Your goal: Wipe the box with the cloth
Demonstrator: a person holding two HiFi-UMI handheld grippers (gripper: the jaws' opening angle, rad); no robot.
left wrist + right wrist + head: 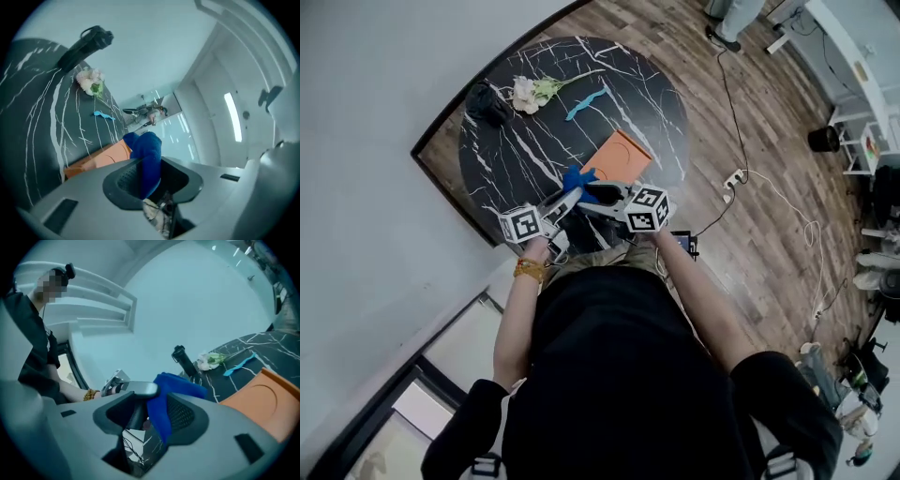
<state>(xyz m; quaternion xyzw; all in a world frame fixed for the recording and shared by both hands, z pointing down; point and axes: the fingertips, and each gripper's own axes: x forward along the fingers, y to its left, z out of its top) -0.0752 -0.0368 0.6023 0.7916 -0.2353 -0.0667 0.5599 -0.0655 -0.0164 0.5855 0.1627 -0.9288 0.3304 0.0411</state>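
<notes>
1. A round black marble-patterned table [511,155] with white veins stands on a wooden plank floor [750,122], against a pale wall.
2. A flat orange box [619,157] with a shallow round recess in its top lies on the table, on the side nearer the person.
3. A blue cloth [577,178] hangs bunched between the two grippers, over the box's near corner in the head view. No view shows whether it touches the box.
4. The left gripper [569,200] has its jaws narrow and pinched on the cloth. In the left gripper view the blue fabric runs down between the pads and sticks up past the tips.
5. The right gripper [605,194] reaches in from the other side with its jaws standing apart. In the right gripper view the cloth drapes against one pad. A gap remains to the other pad, and the left gripper's grey jaw tip shows in it.
6. The marker cubes of both grippers sit close together, just past the table's near edge.
7. At the table's far side lie a pale artificial flower with a green stem [530,92], a small light-blue strip [584,103] and a black bundled object [487,103], all well apart from the box.
8. The person's left wrist wears a bracelet of amber beads [530,270].
</notes>
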